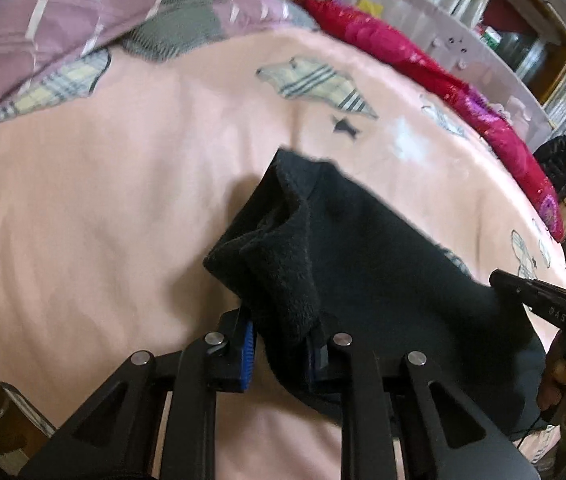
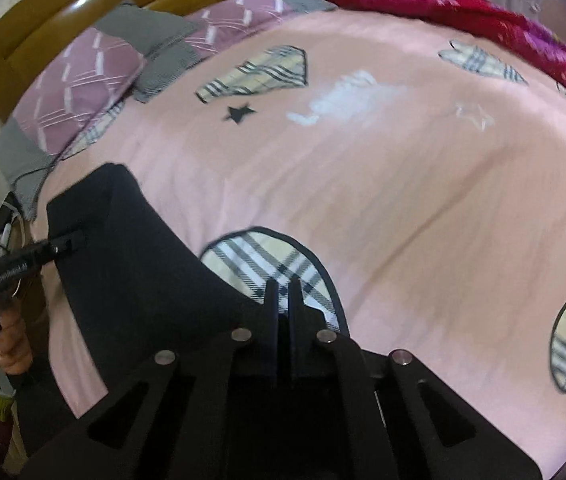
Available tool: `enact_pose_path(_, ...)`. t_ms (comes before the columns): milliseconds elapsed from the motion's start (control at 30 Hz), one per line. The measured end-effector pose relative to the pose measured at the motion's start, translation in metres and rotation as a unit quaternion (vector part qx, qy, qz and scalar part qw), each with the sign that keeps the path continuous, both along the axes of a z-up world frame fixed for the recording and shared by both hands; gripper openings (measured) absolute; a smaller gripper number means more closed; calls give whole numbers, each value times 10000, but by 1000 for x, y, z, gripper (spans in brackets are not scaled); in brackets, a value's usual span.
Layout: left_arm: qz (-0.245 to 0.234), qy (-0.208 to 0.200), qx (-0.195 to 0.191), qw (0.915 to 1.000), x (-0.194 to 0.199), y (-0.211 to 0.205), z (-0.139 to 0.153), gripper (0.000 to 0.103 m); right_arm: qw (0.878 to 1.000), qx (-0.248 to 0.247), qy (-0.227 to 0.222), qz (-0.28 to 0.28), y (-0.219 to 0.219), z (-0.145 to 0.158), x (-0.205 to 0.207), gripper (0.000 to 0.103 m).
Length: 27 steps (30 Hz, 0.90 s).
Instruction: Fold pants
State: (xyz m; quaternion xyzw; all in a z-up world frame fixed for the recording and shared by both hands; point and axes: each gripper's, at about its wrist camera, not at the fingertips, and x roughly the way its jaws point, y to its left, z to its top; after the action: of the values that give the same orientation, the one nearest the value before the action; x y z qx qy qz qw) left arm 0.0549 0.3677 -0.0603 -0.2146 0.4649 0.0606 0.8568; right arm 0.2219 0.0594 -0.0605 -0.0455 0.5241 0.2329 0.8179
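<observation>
Pink bedding printed with plaid patches and stars covers the work surface; purple-grey pillows lie at the far end and a red blanket runs along the far right edge.

1. Location of the work piece. We find the black pants on the sheet directly ahead of both tools. In the left wrist view the cloth spreads from the left gripper toward the right, with one bunched, fleece-lined end raised and sagging.

2. Left gripper. Its fingers stand moderately apart, and a flap of the fleece hangs down between them against the blue pad. We judge this a loose hold rather than a clamped one; whether it pinches the cloth at all cannot be confirmed.

3. Right gripper. Its fingers are drawn narrow with only a slit between them. The tips sit at the near right edge of the pants, over a plaid patch. We cannot tell whether any cloth lies in the slit.

4. Governing relation. The long axis of the cloth appears to run between the two tools, left to right, so each gripper attends one end. We judge that the next fold carries the held edge forward across the bed.

5. Clearance. Bare sheet extends well ahead of the pants before the pillows and blanket. The near side is crowded by both tool frames.
</observation>
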Motion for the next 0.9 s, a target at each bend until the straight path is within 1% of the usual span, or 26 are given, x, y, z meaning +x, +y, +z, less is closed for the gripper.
enact_pose_path(33,-5,-14,-21,10000,0,1,1,22,9999,52,39,-103,-3,-5,2,5)
enact_pose_path(133,38,97,229,9997,-5,-2,12,32,9987,346,231,-287,-13,-5,2,8)
enact_pose_path(200,74,18,363,9993,-16,-5,24,35,9986,268,193,-406,-16,2,-5,10)
enact_pose_path(233,74,-51,424,9991,-21,-7,31,39,9982,219,143,-534,-26,10,-12,12)
enact_pose_path(267,71,-156,486,9987,-27,-9,40,46,9975,248,142,-651,-32,14,-16,19)
enact_pose_path(300,58,-256,524,9983,-31,-14,49,49,9961,357,164,-791,-42,20,-22,24)
enact_pose_path(333,25,-339,550,9979,-34,-18,56,52,9938,544,208,-951,-55,26,-29,43)
enact_pose_path(367,-41,-396,565,9976,-35,-24,63,52,9897,819,213,-1151,-74,34,-44,61)
enact_pose_path(400,-215,-465,565,9971,-36,-35,71,52,9867,965,120,-1301,-88,40,-56,64)
enact_pose_path(433,-358,-503,571,9965,-32,-45,75,53,9850,1027,29,-1389,-97,44,-66,64)
enact_pose_path(467,-509,-539,589,9955,-30,-55,79,54,9826,1102,-58,-1495,-113,50,-87,65)
enact_pose_path(500,-718,-558,646,9938,-25,-71,82,55,9815,1141,-54,-1534,-120,52,-99,65)
enact_pose_path(567,-1050,-560,697,9904,-20,-96,84,55,9773,1211,-43,-1737,-145,56,-137,65)
enact_pose_path(633,-1542,-567,677,9841,-17,-129,86,55,9737,1219,-92,-1921,-162,57,-165,65)
enact_pose_path(700,-2181,-538,687,9720,-17,-168,86,55,9677,1208,-102,-2213,-186,55,-200,65)
enact_pose_path(733,-2434,-526,752,9656,-19,-185,85,55,9654,1195,-95,-2315,-194,55,-208,65)
enact_pose_path(767,-2697,-504,830,9580,-22,-203,83,55,9609,1171,-79,-2507,-208,52,-225,65)
enact_pose_path(800,-3008,-455,939,9480,-24,-222,81,55,9582,1166,-65,-2612,-213,50,-231,65)
enact_pose_path(867,-3650,-380,1159,9230,-33,-261,74,55,9477,1142,-10,-2979,-237,43,-254,65)
enact_pose_path(900,-3856,-372,1201,9140,-37,-272,72,55,9432,1167,20,-3111,-245,40,-261,65)
